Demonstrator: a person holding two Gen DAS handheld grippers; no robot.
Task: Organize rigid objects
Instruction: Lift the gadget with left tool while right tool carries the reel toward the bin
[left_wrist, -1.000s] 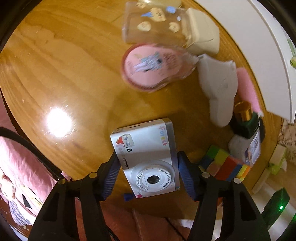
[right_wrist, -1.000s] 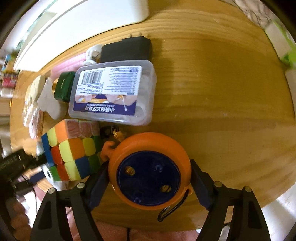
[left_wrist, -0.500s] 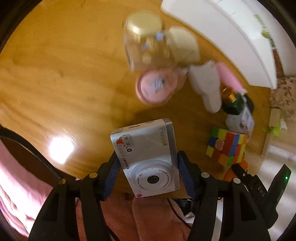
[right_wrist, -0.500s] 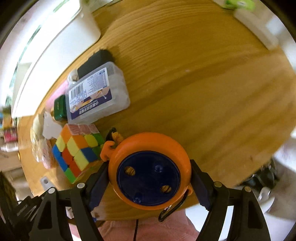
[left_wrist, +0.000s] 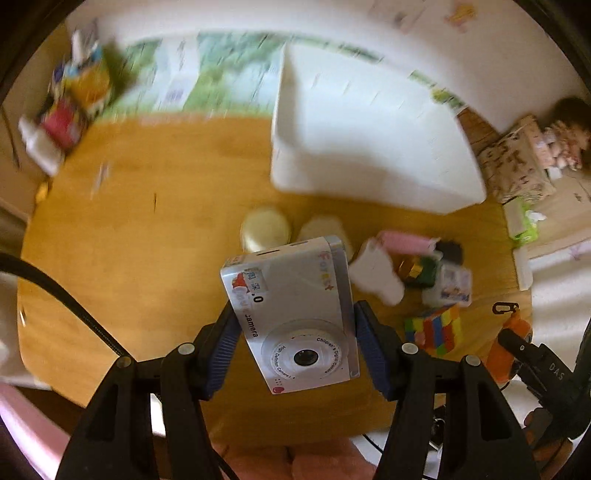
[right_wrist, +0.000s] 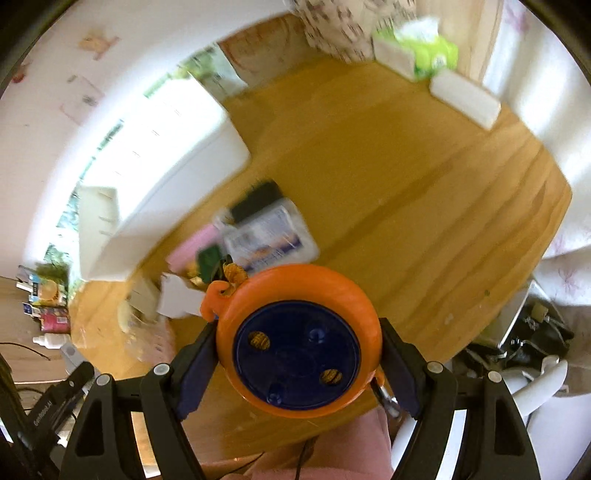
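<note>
Above the glossy wooden table (left_wrist: 129, 258), the left gripper (left_wrist: 291, 345) pinches a flat silver children's camera (left_wrist: 295, 314); the right gripper (right_wrist: 297, 354) clamps a round orange reel (right_wrist: 299, 343) with a blue face. Both have risen since earlier, so the white bin (left_wrist: 369, 147) and colourful puzzle cube (left_wrist: 436, 328) look smaller.

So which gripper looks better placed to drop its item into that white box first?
Probably the left gripper: its silver toy camera faces the white box almost straight ahead. From the right gripper, holding the orange reel, the box sits off left.
</note>
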